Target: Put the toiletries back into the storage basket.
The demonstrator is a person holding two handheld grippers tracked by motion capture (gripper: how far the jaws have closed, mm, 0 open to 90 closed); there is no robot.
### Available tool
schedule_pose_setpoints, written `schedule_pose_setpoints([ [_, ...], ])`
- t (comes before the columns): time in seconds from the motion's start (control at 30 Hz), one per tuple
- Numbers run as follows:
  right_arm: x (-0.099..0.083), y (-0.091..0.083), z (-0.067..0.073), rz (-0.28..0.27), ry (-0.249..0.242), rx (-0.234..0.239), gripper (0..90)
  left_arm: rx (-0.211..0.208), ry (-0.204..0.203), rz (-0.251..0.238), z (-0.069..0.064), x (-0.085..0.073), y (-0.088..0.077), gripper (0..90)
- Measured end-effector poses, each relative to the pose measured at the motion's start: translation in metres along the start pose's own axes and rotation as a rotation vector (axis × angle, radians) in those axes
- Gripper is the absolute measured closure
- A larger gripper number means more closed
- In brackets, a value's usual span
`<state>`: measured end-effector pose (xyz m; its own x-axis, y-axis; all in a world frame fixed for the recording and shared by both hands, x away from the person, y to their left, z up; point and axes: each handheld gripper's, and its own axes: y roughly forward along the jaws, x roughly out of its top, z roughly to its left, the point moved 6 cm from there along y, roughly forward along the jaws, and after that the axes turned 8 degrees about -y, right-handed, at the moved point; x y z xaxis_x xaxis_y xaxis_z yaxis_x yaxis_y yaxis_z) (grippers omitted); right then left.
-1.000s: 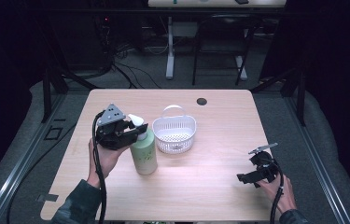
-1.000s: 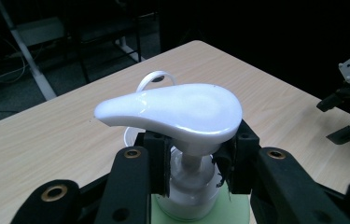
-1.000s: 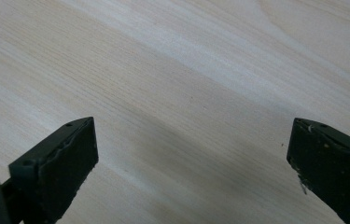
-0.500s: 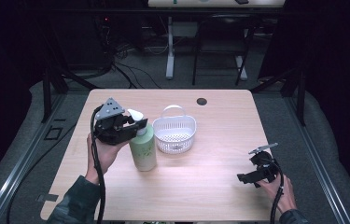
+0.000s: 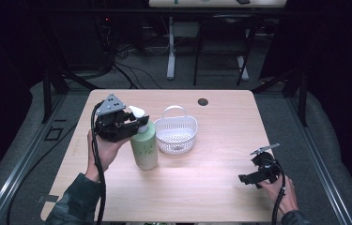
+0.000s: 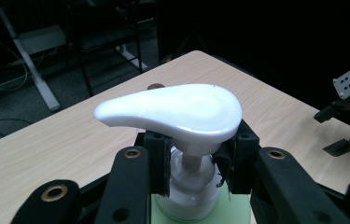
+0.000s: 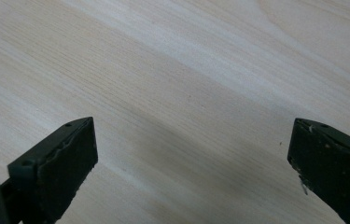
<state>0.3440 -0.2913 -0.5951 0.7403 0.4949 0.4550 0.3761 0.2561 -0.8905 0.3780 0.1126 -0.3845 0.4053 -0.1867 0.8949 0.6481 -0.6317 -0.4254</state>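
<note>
Jaws of the left gripper (image 5: 138, 123) clamp the neck of a green pump bottle (image 5: 144, 146) standing beside a white basket (image 5: 176, 135), seemingly for lifting; the right gripper (image 5: 246, 178) idles wide apart above the table (image 5: 202, 187).

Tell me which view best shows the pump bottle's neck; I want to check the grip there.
The left gripper view: the left tool has its pads clamped on the white neck under the pump head of the pump bottle. The high view shows the whole green bottle from afar. The right gripper view faces bare table.
</note>
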Motion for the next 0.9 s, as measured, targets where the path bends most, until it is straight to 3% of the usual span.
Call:
schedule_pose_setpoints([
  [0.9,-0.001,0.0,-0.001,0.0,0.004,-0.001,1.1,0.0,0.014,0.013,0.0,0.022,-0.004,67.8],
])
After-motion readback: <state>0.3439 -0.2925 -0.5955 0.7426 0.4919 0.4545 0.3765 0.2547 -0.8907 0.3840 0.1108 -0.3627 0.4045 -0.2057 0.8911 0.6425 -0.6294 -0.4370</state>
